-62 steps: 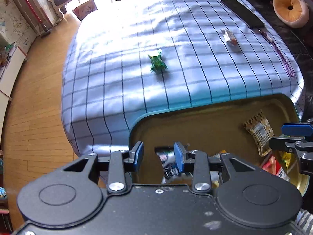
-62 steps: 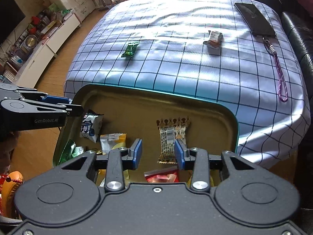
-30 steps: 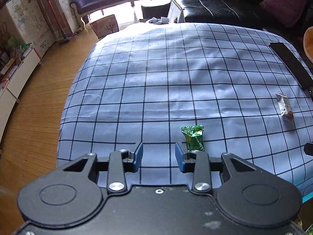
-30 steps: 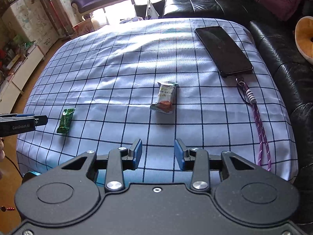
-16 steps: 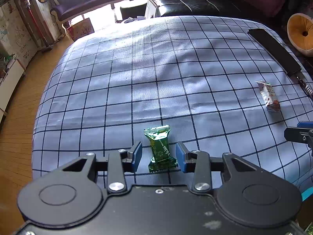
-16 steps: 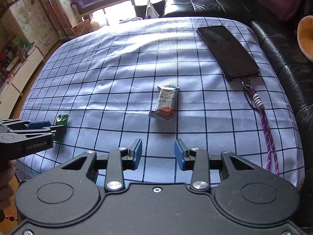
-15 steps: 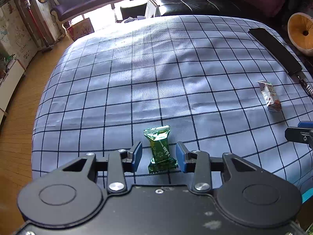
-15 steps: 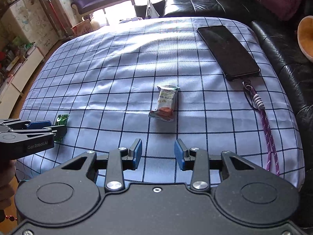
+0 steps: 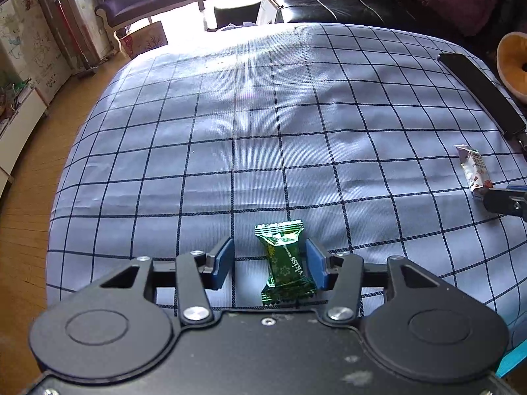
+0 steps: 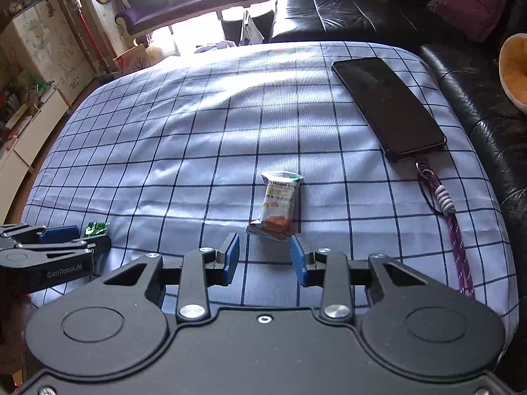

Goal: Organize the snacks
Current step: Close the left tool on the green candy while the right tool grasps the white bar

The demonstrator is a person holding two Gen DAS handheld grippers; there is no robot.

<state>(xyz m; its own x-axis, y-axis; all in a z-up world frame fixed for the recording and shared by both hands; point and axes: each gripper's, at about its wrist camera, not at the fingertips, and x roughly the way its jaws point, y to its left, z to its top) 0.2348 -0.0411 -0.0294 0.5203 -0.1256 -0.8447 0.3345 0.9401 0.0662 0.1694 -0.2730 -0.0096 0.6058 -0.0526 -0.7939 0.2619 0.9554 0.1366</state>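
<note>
Left wrist view, left to right. The checked cloth (image 9: 263, 138) covers the table and fills most of the frame. The left gripper (image 9: 270, 263) sits at 6 o'clock. Its jaws have just been opening and stand apart. The green candy (image 9: 286, 263) lies on the cloth between them. It lies against or just beside the right pad (image 9: 315, 268), and a clear gap separates it from the left pad (image 9: 222, 263). It is not clamped. The white packet (image 9: 474, 172) lies at 3 o'clock, with the phone (image 9: 479, 92) beyond it at 2 o'clock. The tip of the right gripper (image 9: 507, 199) enters at the right edge, just beside the near end of the white packet.

Right wrist view, left to right. The left gripper (image 10: 70, 235) enters at 9 o'clock, with one end of the green candy (image 10: 95, 227) showing past its fingers. The right gripper (image 10: 265, 258) sits at 6 o'clock. Its jaws have just been closing but stand apart and hold nothing. The white packet (image 10: 278, 205) lies flat on the cloth (image 10: 197, 138) directly ahead of the gripper. Its near end reaches the fingertips. Whether the right pad (image 10: 298, 260) touches it cannot be determined. The phone (image 10: 388, 107) lies at 1 o'clock. A purple lanyard (image 10: 456, 237) trails from its near end toward 4 o'clock.
</note>
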